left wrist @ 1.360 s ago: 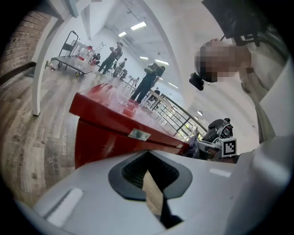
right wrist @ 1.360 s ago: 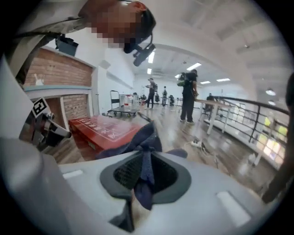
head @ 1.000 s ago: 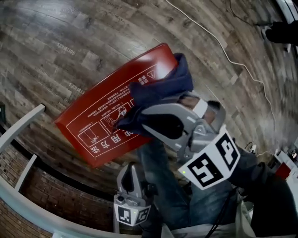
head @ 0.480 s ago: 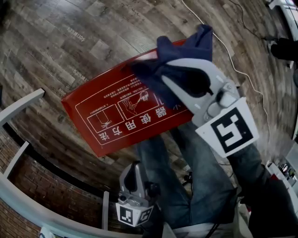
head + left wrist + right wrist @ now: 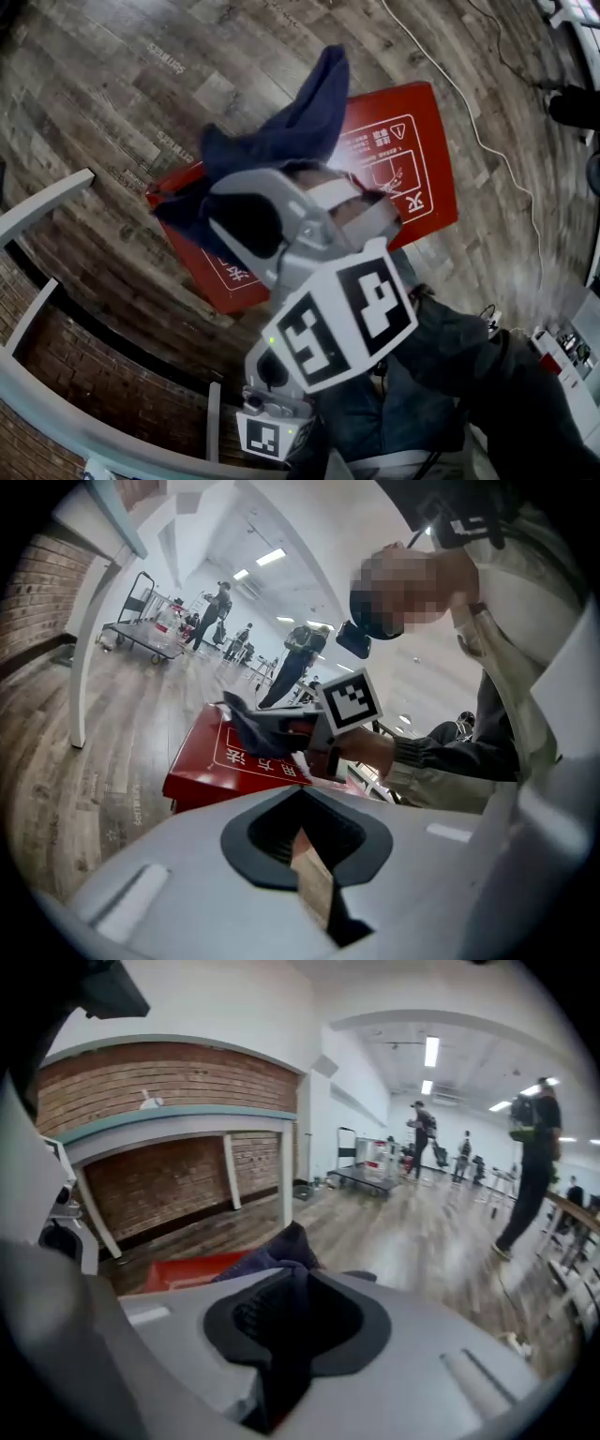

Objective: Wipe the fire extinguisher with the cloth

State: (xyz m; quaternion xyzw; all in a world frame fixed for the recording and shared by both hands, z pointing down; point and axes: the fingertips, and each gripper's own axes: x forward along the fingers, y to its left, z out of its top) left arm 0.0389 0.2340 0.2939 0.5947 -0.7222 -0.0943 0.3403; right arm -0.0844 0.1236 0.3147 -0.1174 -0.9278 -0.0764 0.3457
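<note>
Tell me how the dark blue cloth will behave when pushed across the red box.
Probably floppy: the cloth hangs in loose folds from the right gripper. Likely light, as one pinch carries it all. It may bunch on the red box rather than slide flat.

The right gripper [image 5: 230, 214] reaches out to the far left across the body, tilted downward. Its jaws are clamped on a dark blue cloth [image 5: 300, 117] that bunches out past the tips. The right hand [image 5: 373, 752] grips the handle just behind the marker cube [image 5: 342, 314], and its dark-sleeved forearm [image 5: 487, 361] stretches in from the right. The left gripper [image 5: 305, 836] sits low and near, close to the body, with its jaws drawn together and nothing between them.
</note>
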